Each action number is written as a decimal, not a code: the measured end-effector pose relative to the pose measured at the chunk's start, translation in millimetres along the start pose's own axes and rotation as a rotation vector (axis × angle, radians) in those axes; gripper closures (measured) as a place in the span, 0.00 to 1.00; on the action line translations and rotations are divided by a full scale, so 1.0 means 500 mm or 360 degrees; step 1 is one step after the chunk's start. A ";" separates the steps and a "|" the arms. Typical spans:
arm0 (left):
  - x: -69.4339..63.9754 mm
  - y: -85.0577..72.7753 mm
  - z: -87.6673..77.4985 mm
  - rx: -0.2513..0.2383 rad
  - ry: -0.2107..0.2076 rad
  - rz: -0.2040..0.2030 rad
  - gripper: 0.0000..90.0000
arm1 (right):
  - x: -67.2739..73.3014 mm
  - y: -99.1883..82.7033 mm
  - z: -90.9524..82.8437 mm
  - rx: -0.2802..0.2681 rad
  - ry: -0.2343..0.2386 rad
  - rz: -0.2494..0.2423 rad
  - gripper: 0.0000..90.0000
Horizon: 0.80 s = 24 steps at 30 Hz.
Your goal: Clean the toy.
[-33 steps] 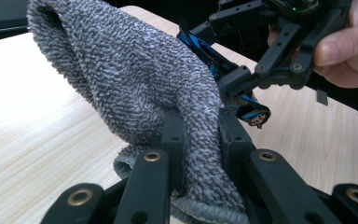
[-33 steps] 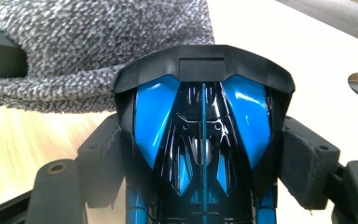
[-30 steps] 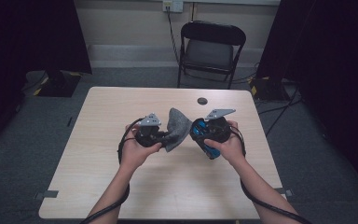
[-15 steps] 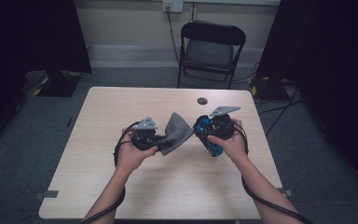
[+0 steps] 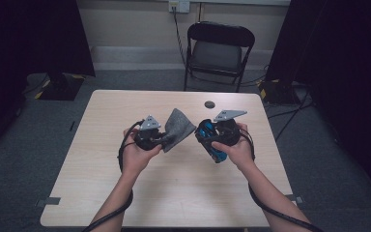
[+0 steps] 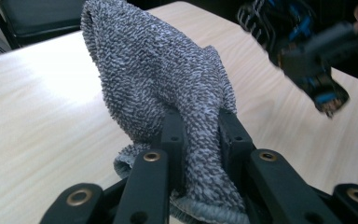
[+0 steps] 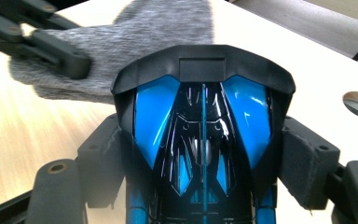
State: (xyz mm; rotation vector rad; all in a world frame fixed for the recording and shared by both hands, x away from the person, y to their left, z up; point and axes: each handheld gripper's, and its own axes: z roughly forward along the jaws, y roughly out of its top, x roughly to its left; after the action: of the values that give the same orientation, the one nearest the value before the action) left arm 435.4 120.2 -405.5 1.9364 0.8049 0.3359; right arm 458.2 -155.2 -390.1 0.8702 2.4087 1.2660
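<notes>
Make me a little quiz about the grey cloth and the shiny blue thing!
1. True or false: the left gripper is shut on the grey cloth.
2. What does the right gripper hold? A) a cup B) a blue and black object C) a spoon
3. What piece of furniture stands beyond the table?

Key: 1 true. 2 B. 3 A black folding chair.

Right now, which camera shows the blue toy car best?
The right gripper view: the car sits close up between the fingers, blue panels sharp. The left gripper view catches it blurred at the far corner. The high view shows it small in the right hand.
</notes>
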 end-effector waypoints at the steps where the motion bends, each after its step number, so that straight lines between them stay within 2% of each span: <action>1: -0.003 0.004 0.003 -0.0001 0.0001 0.0009 0.84 | 0.004 0.002 0.002 -0.0001 0.0008 -0.0009 0.28; 5: -0.018 0.012 0.014 0.0001 -0.0036 0.0044 0.84 | 0.013 0.003 0.009 -0.0005 0.0024 -0.0011 0.28; 6: -0.029 0.013 0.021 0.0010 -0.0066 0.0070 0.84 | 0.016 0.004 0.012 -0.0002 0.0017 -0.0014 0.28; 7: -0.029 0.013 0.021 0.0010 -0.0066 0.0070 0.84 | 0.016 0.004 0.014 0.0001 0.0019 -0.0011 0.28; 8: -0.038 0.012 0.026 0.0009 -0.0105 0.0079 0.84 | 0.015 0.004 0.015 0.0004 0.0015 -0.0008 0.28; 12: -0.044 0.010 0.031 0.0017 -0.0140 0.0077 0.84 | 0.012 0.002 0.016 0.0012 0.0004 -0.0003 0.28; 19: -0.048 0.007 0.036 0.0030 -0.0166 0.0073 0.84 | 0.010 0.002 0.017 0.0009 0.0009 0.0008 0.28; 24: -0.050 0.004 0.040 0.0034 -0.0184 0.0045 0.84 | 0.010 0.005 0.017 -0.0006 0.0006 0.0012 0.28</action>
State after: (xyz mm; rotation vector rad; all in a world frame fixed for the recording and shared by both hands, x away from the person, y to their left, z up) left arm 428.4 89.3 -411.0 1.9694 0.7090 0.2307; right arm 459.4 -145.3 -393.1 0.8773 2.4076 1.2752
